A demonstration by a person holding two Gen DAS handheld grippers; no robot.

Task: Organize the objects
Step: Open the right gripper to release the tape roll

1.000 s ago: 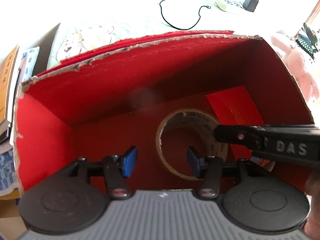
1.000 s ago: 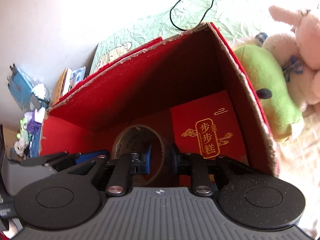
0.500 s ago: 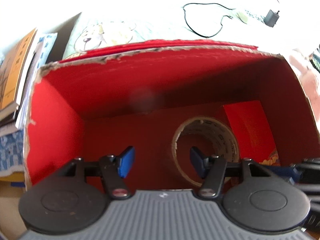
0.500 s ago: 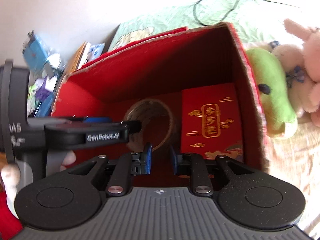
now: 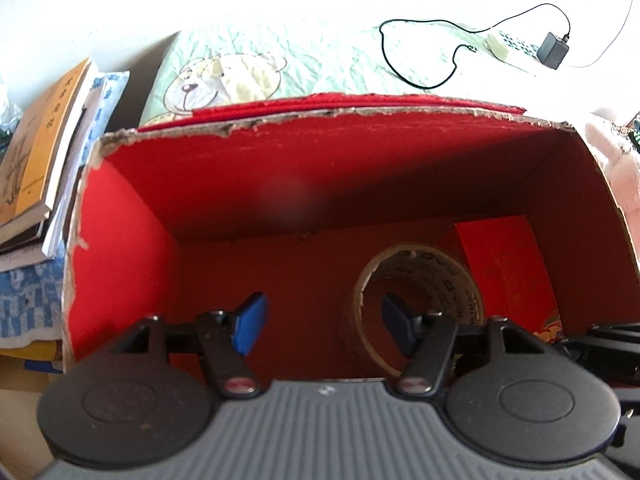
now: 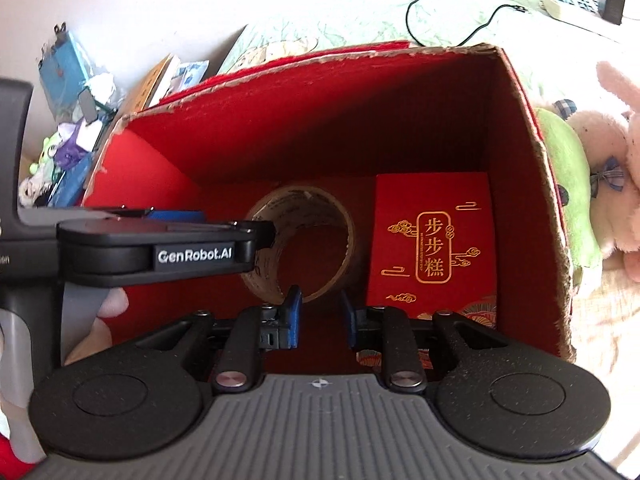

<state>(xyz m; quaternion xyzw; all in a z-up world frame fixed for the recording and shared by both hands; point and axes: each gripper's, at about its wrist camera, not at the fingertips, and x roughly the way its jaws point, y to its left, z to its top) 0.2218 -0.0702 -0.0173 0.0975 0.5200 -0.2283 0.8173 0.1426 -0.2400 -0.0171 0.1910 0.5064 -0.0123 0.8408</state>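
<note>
A red cardboard box (image 5: pixel 132 216) with a torn rim lies open on the bed. On its floor are a roll of brown packing tape (image 5: pixel 460 280) and a flat red packet with gold characters (image 6: pixel 434 240), side by side. My left gripper (image 5: pixel 322 324) is open and empty above the box, its right finger in front of the tape roll. My right gripper (image 6: pixel 320 320) is open with a narrow gap and empty, just in front of the tape roll (image 6: pixel 320 212). The left gripper's body (image 6: pixel 160 252) shows at the left in the right wrist view.
A stack of books (image 5: pixel 40 148) lies left of the box. A bear-print pillow (image 5: pixel 224 76) lies behind it, with a black cable (image 5: pixel 420 52), power strip and adapter (image 5: pixel 552 50) beyond. Plush toys, green (image 6: pixel 568 184) and pink, lean against the box's right wall.
Both grippers have pulled back and up from the box interior. The right gripper's jaws have opened slightly. The tape roll and red packet have not moved.
</note>
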